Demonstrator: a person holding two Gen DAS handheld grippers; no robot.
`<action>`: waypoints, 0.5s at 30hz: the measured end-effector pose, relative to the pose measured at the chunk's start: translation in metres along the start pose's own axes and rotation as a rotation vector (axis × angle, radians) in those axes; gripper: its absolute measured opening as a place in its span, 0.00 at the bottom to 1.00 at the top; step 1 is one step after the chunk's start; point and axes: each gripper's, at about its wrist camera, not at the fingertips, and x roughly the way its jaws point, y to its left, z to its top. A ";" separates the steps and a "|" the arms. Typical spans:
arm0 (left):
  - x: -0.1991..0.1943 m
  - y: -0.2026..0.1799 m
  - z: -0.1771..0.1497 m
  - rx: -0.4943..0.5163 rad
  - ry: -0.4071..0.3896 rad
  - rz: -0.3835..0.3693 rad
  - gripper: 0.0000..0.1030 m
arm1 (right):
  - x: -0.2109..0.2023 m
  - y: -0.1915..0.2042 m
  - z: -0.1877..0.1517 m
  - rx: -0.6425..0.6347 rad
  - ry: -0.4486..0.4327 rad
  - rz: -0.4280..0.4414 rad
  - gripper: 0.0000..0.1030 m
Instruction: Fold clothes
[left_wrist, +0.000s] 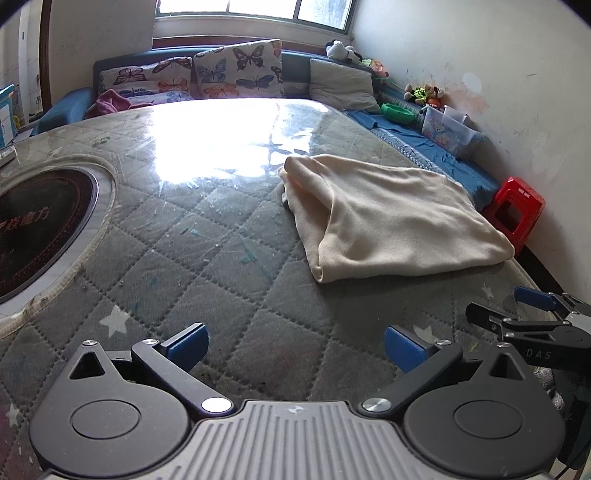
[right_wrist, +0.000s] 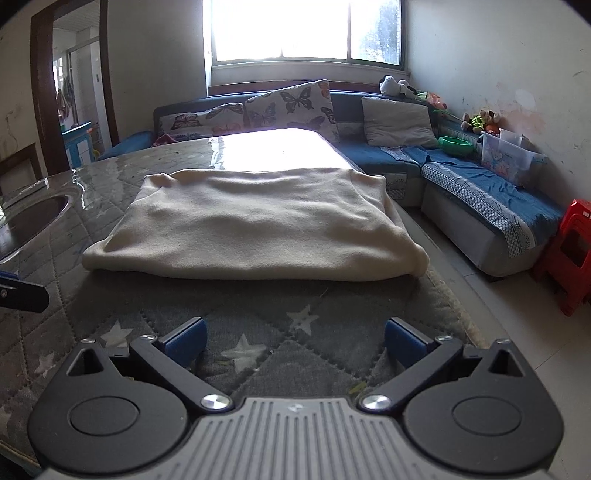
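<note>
1. Cream fleece, the folded garment (right_wrist: 255, 229), lies flat on the quilted table cover (left_wrist: 207, 258) in a rough rectangle, and I take it as my landmark for everything else
2. My right gripper (right_wrist: 295, 345) hovers over the star-printed cover just short of the garment's near folded edge, its jaws spread wide with nothing between the blue pads (right_wrist: 186, 341), only bare quilting
3. My left gripper (left_wrist: 295, 350) sits off to the left of the garment and short of its near corner, jaws equally wide apart and empty, pads clear of the cloth
4. From the left wrist view I see the right gripper's fingers poking in at the far right, near the garment's near right corner and not touching it
5. Left of the garment, well apart, a round dark hob (left_wrist: 40, 229) is set into the table under the clear sheet
6. Beyond the garment, window glare washes out the far half of the table
7. Behind that stands a blue sofa (right_wrist: 373, 151) with butterfly cushions (right_wrist: 291, 105) and a grey pillow (right_wrist: 397, 120)
8. Right of the garment, past the table edge, a red plastic stool (right_wrist: 570, 254) stands on the floor against the wall
</note>
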 end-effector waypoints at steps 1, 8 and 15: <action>0.000 0.000 -0.001 0.002 0.005 0.002 1.00 | 0.000 0.000 0.000 0.002 -0.001 -0.003 1.00; 0.003 -0.003 -0.002 0.012 0.031 0.013 1.00 | 0.000 0.004 0.001 0.021 0.008 -0.027 1.00; 0.005 -0.007 -0.003 0.039 0.044 0.028 1.00 | 0.000 0.005 0.001 0.030 0.011 -0.038 1.00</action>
